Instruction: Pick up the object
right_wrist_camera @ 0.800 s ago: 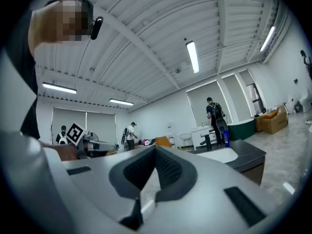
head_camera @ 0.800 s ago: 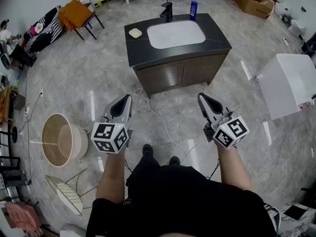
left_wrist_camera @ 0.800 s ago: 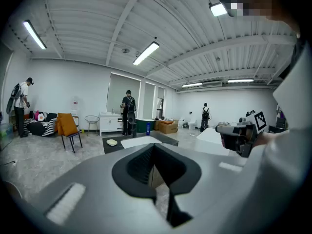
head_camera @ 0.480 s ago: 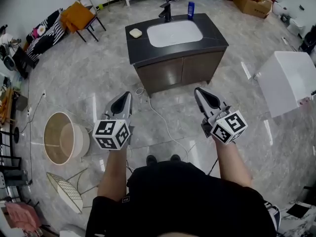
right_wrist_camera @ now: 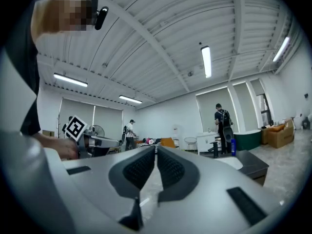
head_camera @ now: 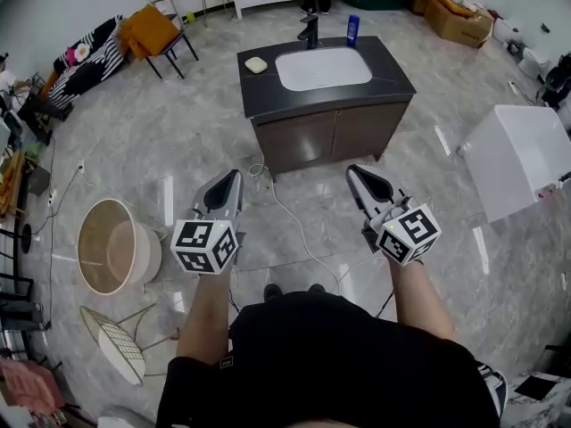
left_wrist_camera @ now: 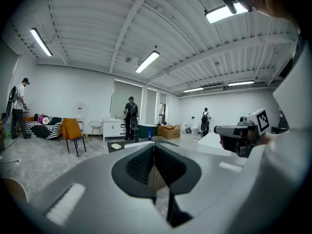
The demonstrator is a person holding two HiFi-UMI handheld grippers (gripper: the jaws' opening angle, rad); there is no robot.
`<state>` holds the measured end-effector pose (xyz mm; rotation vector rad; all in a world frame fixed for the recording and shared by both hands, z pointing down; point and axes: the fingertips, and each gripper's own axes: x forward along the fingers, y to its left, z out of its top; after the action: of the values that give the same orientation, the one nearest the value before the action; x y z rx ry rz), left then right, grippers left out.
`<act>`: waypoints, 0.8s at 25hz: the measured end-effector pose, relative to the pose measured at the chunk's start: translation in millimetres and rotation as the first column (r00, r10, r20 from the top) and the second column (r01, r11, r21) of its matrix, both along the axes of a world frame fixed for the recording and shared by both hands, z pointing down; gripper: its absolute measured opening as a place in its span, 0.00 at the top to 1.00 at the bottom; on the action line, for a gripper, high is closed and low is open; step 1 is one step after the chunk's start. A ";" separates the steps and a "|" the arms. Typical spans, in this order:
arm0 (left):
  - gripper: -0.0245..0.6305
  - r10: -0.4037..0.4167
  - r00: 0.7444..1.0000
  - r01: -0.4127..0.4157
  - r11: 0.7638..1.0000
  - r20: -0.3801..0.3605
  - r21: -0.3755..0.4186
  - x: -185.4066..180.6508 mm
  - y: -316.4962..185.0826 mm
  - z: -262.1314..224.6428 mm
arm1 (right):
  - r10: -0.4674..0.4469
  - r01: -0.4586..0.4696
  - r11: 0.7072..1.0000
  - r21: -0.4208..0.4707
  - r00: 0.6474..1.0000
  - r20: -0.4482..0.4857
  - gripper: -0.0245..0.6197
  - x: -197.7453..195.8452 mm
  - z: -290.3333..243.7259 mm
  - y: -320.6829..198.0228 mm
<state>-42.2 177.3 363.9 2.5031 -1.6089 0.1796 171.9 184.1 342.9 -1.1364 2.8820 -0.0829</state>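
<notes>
well short of the table (head_camera: pixel 326 94), left gripper (head_camera: pixel 230 182) and right gripper (head_camera: pixel 359 177) hover over the floor, jaws together and empty since nothing is within reach; the object, maybe the soap (head_camera: pixel 256 64) at its far-left corner, lies untouched.

Glossy marble-look floor (head_camera: pixel 178 132) — matt dark countertop (head_camera: pixel 393 71), wood-grain cabinet doors (head_camera: pixel 330 136)

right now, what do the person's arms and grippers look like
The left gripper and right gripper are light grey, tapering to a point, with black ribbed pads inside. Each carries a white cube with black square markers at the rear. The person wears a black short-sleeved shirt.
</notes>
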 end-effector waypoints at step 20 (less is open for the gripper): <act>0.62 0.032 0.999 -0.032 0.999 -0.040 -0.020 -44.9 7.2 -0.4 | 0.000 -0.001 0.998 -0.059 1.000 -0.012 0.66 -26.2 6.8 -1.1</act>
<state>-87.1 184.5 363.5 2.5021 -1.5451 0.1482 145.7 183.0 349.7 -1.1510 2.9078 -0.1631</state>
